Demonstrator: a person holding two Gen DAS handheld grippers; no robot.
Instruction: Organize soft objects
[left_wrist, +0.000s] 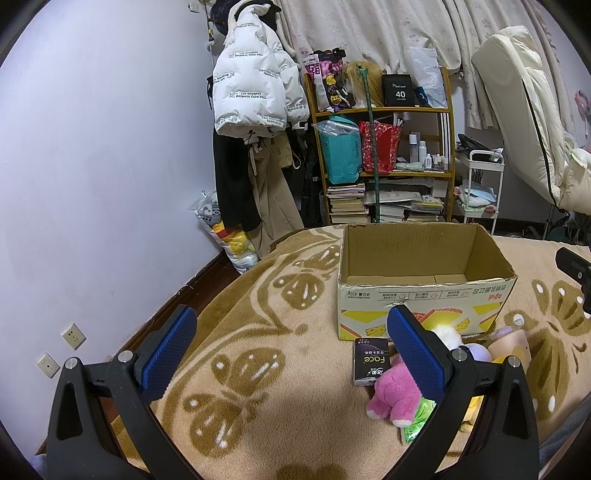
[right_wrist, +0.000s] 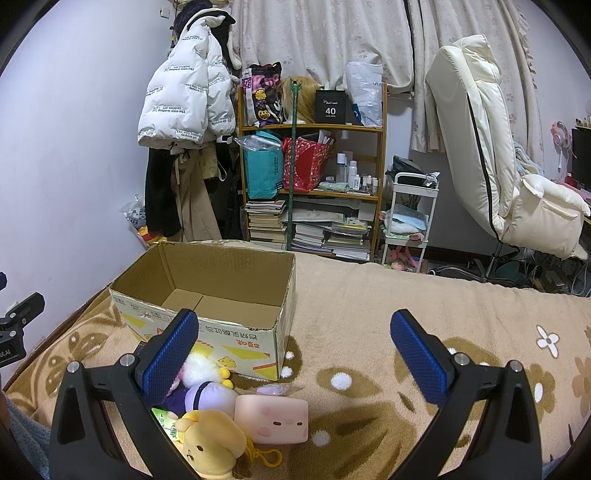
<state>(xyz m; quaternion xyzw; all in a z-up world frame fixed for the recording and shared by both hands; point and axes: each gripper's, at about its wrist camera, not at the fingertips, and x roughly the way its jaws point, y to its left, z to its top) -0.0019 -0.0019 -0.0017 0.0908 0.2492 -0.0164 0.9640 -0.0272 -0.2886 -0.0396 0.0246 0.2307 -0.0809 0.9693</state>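
An open cardboard box (left_wrist: 424, 295) (right_wrist: 207, 295) stands empty on the beige blanket. In front of it lies a heap of soft toys: a pink plush (left_wrist: 395, 395), a yellow plush (right_wrist: 210, 446), a pink block-shaped squishy (right_wrist: 273, 419), a purple-and-white plush (right_wrist: 208, 397) and a white fluffy one (right_wrist: 199, 367). A dark tissue pack (left_wrist: 371, 360) and a green packet (left_wrist: 419, 424) lie beside them. My left gripper (left_wrist: 291, 341) is open, left of the heap. My right gripper (right_wrist: 295, 343) is open above the heap, its left finger over the toys.
The blanket (right_wrist: 424, 314) covers a bed. Behind it stand a crowded wooden shelf (left_wrist: 384, 147), hanging coats (left_wrist: 251, 96), a white cart (right_wrist: 410, 218) and a cream recliner chair (right_wrist: 491, 147). A lilac wall (left_wrist: 103, 147) is on the left.
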